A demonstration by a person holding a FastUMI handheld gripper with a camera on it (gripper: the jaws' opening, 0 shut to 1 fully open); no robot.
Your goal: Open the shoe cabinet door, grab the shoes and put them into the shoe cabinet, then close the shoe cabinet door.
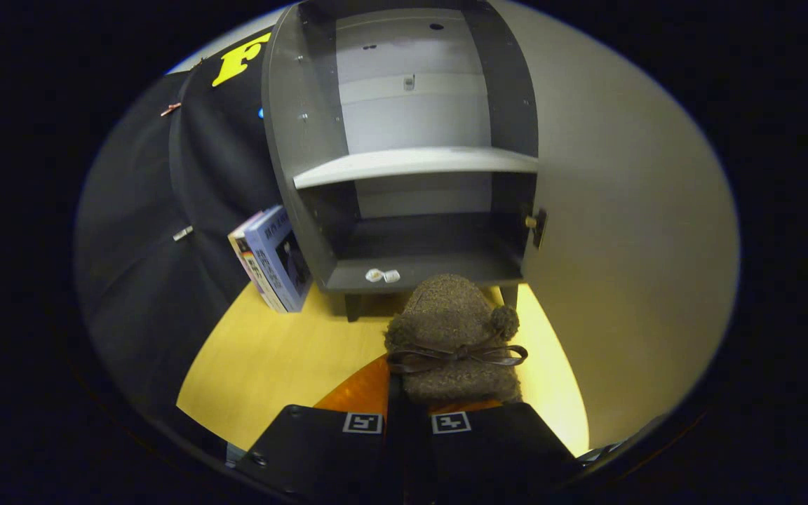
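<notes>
one fuzzy brown shoe (456, 330) sits pinched in your gripper (407, 414), both fingers closed on its heel end, which they hide. its toe points at the shoe cabinet (404, 140), just short of the bottom shelf. the cabinet door (628, 231) stands swung open beside it; books (271, 259) lean beside the cabinet's other side.

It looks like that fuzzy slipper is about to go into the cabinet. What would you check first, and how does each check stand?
1. Pale cabinet door swung open: ok.
2. Fuzzy brown slipper with ribbon bow held by the gripper: ok, fingers closed on its heel.
3. Dark bottom compartment free of shoes: ok.
4. Two small white bits on the grey bottom ledge: cannot tell what they are.
5. Slipper lined up with opening: ok.
</notes>
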